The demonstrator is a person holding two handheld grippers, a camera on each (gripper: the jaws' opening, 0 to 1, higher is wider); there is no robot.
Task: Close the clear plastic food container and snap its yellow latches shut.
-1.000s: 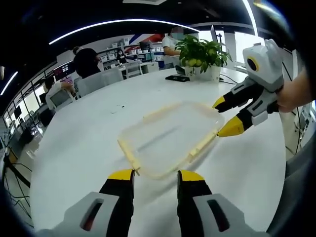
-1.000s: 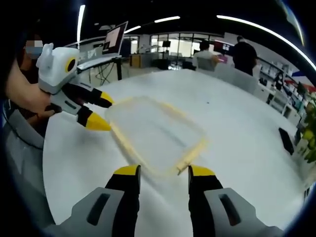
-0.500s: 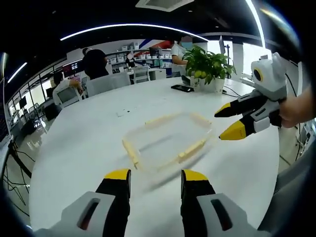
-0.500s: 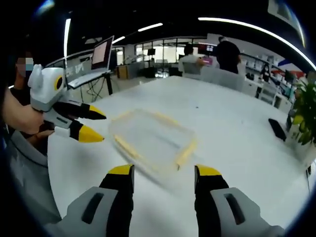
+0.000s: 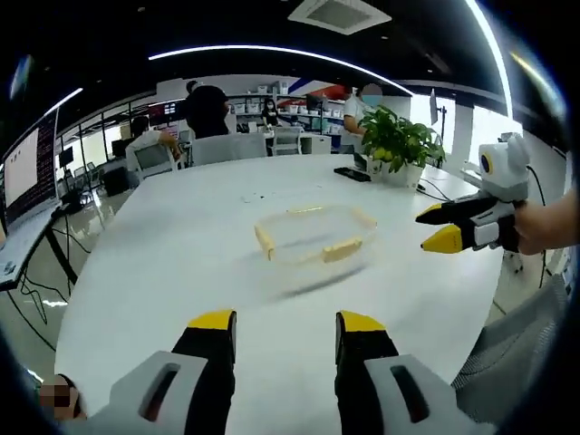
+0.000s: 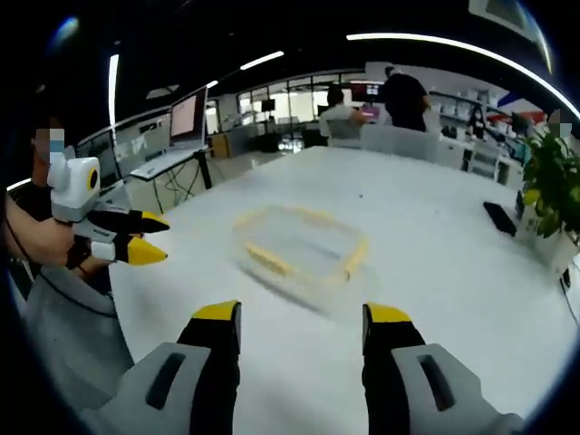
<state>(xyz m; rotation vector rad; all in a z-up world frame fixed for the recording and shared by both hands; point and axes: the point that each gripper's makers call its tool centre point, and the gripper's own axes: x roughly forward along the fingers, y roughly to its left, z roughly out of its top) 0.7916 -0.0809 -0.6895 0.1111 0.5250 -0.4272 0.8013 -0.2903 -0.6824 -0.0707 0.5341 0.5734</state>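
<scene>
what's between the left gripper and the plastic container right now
Nothing: in the left gripper view only bare white table lies between the left gripper and the clear container. The gripper's fingers stand apart, short of the container.

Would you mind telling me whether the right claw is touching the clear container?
Apart. The left gripper view shows bare white table between the right claw and the clear container.

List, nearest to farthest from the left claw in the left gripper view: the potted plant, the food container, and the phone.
1. Food container, straight ahead of the left claw on the table.
2. Phone, farther back, right of centre.
3. Potted plant, just behind the phone; nearly level.
</scene>
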